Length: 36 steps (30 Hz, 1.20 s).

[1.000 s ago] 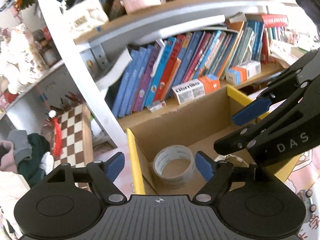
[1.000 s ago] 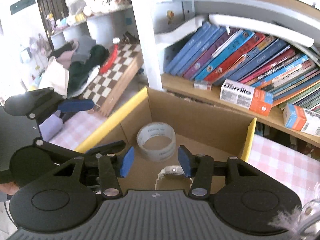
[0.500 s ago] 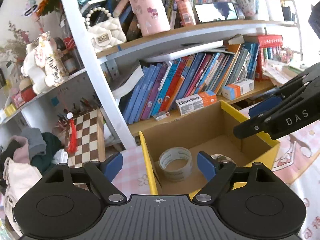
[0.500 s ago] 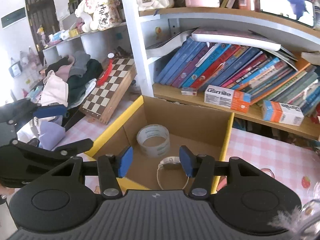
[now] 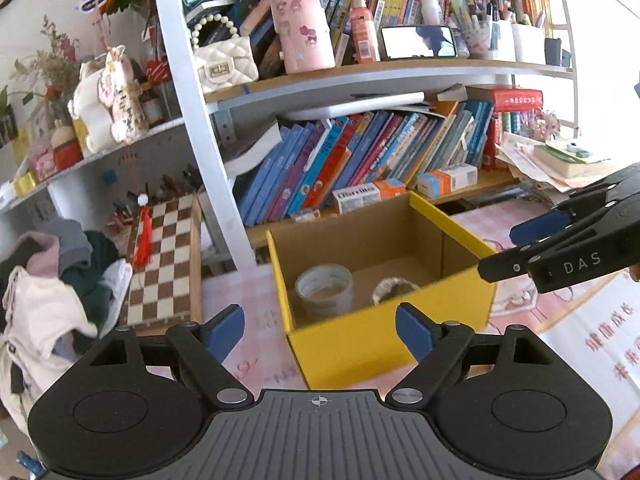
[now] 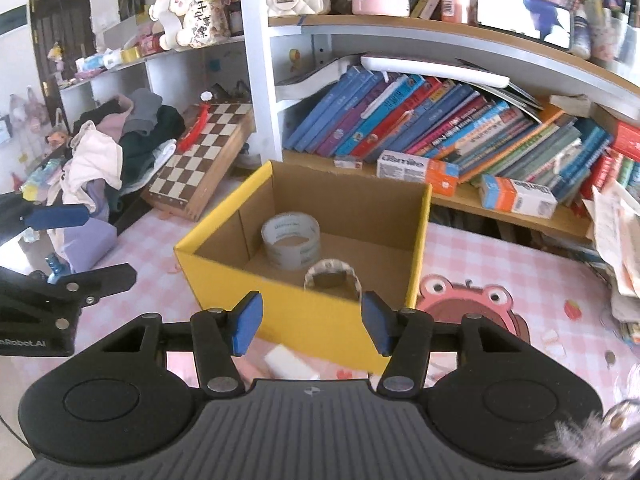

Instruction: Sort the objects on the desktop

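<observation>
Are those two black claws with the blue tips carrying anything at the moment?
No. The left gripper and the right gripper are both open and empty; the tape roll and watch lie in the yellow box.

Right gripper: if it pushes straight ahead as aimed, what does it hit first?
Most likely the near wall of the yellow cardboard box, which sits directly ahead of the open right gripper. The small white block on the pink checked tablecloth lies lower, probably under that line; depth is unclear.

pink checked tabletop [image 6: 480, 256] w/ frog print; on it: yellow cardboard box [image 6: 320, 320], white eraser-like block [image 6: 290, 364] just in front, chessboard [image 6: 200, 168] leaning, clothes pile [image 6: 108, 148].
</observation>
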### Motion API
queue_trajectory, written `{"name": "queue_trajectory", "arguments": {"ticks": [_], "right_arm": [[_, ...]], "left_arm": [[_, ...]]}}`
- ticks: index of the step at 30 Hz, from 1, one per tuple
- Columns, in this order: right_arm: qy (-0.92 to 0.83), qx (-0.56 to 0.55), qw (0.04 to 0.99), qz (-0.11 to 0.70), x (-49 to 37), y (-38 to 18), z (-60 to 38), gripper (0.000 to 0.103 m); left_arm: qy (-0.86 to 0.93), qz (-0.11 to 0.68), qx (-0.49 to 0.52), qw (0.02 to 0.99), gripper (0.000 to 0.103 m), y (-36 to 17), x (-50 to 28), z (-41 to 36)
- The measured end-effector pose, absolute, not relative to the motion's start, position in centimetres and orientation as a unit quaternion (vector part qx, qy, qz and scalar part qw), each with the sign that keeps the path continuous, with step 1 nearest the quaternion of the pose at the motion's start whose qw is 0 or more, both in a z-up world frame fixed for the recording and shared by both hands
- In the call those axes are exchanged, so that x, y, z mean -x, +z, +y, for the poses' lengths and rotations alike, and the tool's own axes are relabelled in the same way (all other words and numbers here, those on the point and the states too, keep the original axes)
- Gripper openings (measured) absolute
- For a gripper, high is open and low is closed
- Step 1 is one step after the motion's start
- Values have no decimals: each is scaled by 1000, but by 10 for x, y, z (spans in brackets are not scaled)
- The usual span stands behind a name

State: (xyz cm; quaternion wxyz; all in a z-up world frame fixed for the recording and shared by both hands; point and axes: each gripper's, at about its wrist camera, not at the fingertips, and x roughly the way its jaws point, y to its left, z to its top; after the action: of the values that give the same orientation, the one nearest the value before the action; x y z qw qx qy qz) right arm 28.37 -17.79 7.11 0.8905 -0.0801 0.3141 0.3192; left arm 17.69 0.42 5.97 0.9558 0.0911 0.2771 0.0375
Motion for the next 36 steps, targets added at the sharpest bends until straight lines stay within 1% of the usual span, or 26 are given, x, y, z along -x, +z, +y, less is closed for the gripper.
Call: {"name": "queue_trajectory", "arguments": {"ticks": [5, 19, 27, 31, 36], "right_arm": [[299, 68, 901, 308, -254, 61, -188, 53], [254, 63, 904, 339, -196, 37, -203, 54], [227, 66, 910, 342, -165, 20, -204, 59], [224, 64, 905, 357, -152, 8, -199, 62], [233, 80, 899, 363, -138, 1, -186, 68]], "left_arm": [[31, 282, -82, 956, 85, 54, -155, 3], [11, 297, -79, 951, 85, 37, -116, -3], [8, 318, -66, 946, 85, 22, -95, -7], [7, 324, -59, 944, 85, 18, -87, -5], [7, 337, -45, 940, 85, 11, -82, -1]]}}
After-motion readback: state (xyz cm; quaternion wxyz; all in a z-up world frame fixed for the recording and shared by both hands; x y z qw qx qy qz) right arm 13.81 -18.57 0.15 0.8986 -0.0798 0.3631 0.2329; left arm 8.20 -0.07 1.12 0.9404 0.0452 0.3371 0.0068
